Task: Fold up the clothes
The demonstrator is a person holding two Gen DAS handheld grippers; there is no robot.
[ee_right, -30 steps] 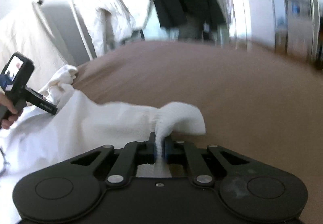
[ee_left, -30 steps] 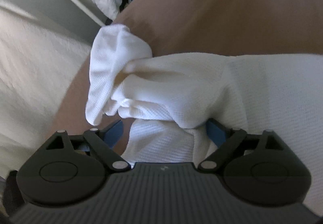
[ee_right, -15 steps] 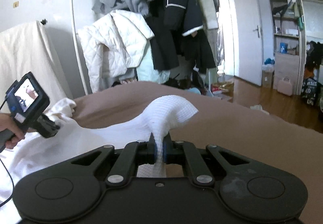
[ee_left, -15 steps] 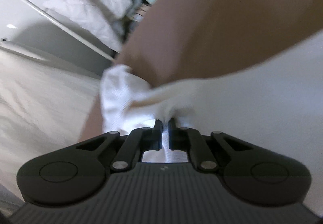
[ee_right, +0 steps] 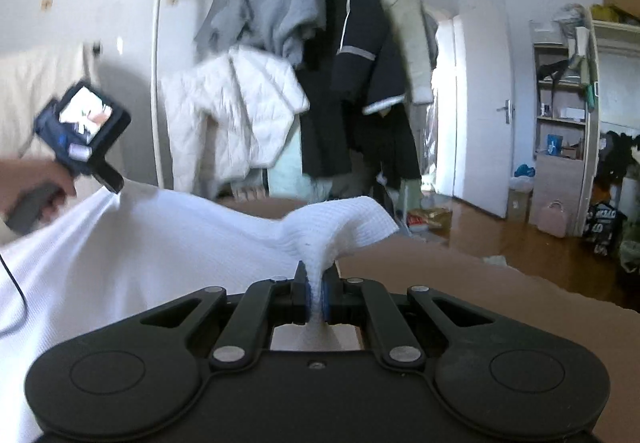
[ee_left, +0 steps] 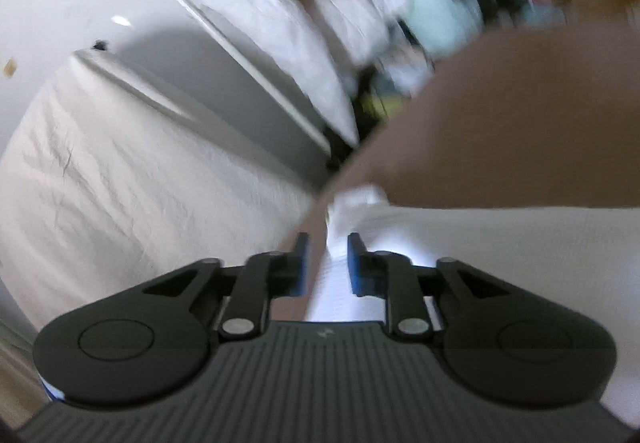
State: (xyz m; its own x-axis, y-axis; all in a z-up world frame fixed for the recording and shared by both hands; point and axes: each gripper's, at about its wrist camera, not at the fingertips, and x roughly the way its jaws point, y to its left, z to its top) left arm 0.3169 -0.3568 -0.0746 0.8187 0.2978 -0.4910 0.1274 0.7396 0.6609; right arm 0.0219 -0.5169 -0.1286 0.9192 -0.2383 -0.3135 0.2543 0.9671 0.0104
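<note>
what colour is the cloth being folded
White, with a fine knit texture: the cloth shows best in the right wrist view.

No writing can be made out anywhere. The dark bag (ee_right: 603, 228) on the floor at the far right carries pale lettering, too small and blurred to read; the handheld device's little screen (ee_right: 89, 114) shows only smeared colours.

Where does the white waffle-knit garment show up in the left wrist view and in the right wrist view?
Left wrist: white waffle-knit garment fills lower right, an edge between the left tool pads.
Right wrist: lower left to centre, a corner pinched in the right tool.
Shared landmark: white quilted jacket hanging behind.
</note>
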